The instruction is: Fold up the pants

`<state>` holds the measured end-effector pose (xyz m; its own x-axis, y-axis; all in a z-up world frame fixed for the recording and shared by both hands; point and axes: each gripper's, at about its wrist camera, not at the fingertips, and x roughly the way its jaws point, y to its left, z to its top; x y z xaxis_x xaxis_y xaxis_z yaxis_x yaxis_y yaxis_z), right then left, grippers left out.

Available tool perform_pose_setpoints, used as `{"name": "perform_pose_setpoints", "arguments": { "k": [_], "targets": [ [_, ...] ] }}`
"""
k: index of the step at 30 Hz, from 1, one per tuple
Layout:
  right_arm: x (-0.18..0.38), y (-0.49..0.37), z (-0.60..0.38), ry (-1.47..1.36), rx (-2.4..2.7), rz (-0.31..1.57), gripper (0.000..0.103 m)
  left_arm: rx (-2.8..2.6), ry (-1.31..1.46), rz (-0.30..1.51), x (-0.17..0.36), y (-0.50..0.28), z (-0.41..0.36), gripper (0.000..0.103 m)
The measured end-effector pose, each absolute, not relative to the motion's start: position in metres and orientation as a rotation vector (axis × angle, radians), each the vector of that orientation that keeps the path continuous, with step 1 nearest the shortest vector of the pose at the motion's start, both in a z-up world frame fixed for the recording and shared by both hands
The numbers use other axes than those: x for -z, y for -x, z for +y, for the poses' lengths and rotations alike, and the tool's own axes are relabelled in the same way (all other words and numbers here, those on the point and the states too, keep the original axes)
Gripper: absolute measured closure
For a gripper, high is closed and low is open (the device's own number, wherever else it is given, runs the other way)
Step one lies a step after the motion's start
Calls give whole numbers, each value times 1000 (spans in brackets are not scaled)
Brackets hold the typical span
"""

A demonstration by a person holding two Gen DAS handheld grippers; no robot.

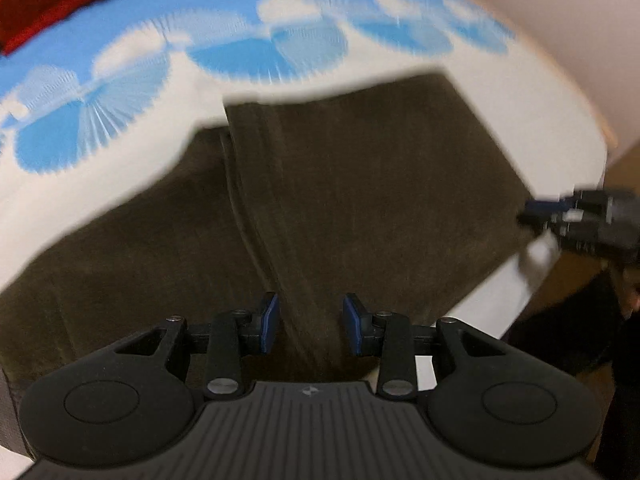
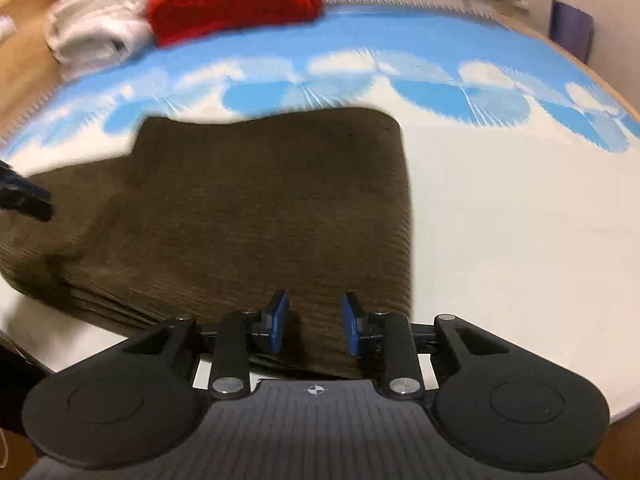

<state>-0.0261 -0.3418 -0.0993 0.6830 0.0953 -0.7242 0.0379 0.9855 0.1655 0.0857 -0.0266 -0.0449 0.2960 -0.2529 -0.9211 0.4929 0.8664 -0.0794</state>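
Observation:
Dark olive-brown corduroy pants (image 1: 340, 200) lie folded in layers on a blue-and-white patterned bed cover (image 1: 120, 152). In the right wrist view the pants (image 2: 248, 208) form a thick folded stack with a straight right edge. My left gripper (image 1: 310, 322) is open, hovering over the near edge of the pants by a seam. My right gripper (image 2: 314, 322) is open, over the pants' near right corner. The right gripper also shows at the right edge of the left wrist view (image 1: 580, 220); the left gripper shows at the left edge of the right wrist view (image 2: 24, 196). Neither holds cloth.
A red folded cloth (image 2: 236, 0) and a stack of white towels (image 2: 96, 28) lie at the far left of the bed. The white part of the cover (image 2: 520, 240) stretches to the right of the pants. A wall (image 1: 560, 20) rises at the far right.

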Motion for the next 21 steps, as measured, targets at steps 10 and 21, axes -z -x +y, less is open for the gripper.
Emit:
{"name": "perform_pose_setpoints", "arguments": {
  "k": [10, 21],
  "targets": [
    [66, 12, -303, -126, -110, 674, 69, 391, -170, 1199, 54, -75, 29, 64],
    [64, -21, -152, 110, -498, 670, 69, 153, 230, 1160, 44, -38, 182, 56]
  ]
}}
